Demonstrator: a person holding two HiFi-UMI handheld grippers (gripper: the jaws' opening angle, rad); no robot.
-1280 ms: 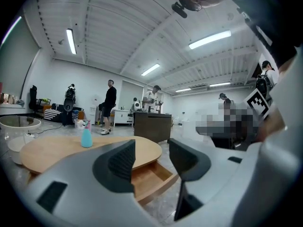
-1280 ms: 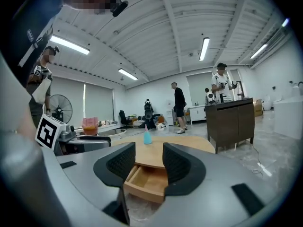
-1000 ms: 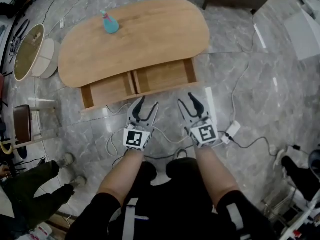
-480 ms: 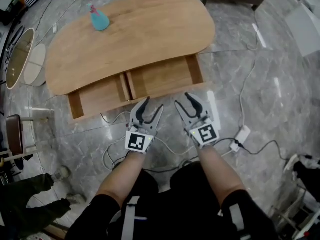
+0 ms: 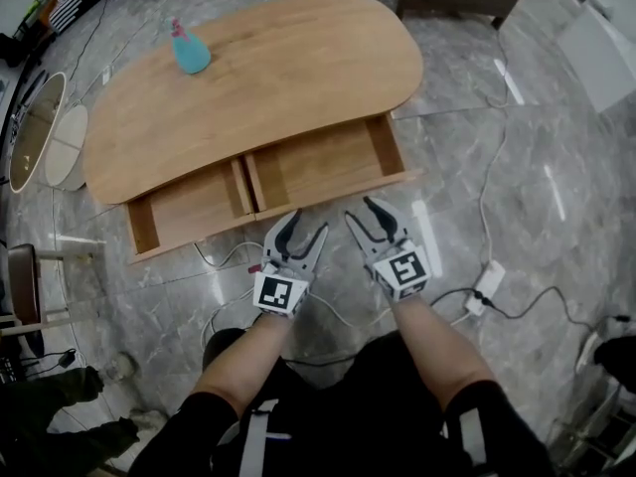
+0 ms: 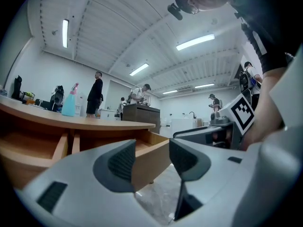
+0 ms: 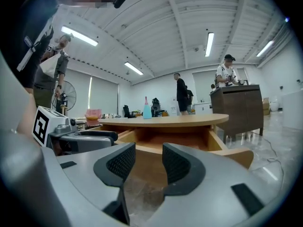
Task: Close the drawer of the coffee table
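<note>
"Down in front of the drawer, what are the two claws doing?"

"The left gripper [image 5: 304,223] has its jaws a bit apart, and nothing is in them. The right gripper [image 5: 364,212] is the same, a bit apart and empty. Both point at the drawer [image 5: 328,195]."

"Do they touch it?"

"They are just beside its front board. I don't think they touch it yet, but it is hard to tell from above."

"Where is the drawer?"

"It sticks far out from under the coffee table [image 5: 268,78]. You can see right down into both of its boxes, and they look empty. A blue spray bottle [image 5: 189,50] stands on the tabletop, well away from the claws."

"So is the job done?"

"No. I think none of the closing is done. The claws are in place, and the whole push is left. They need to press on the front board until it sits under the table."
</note>
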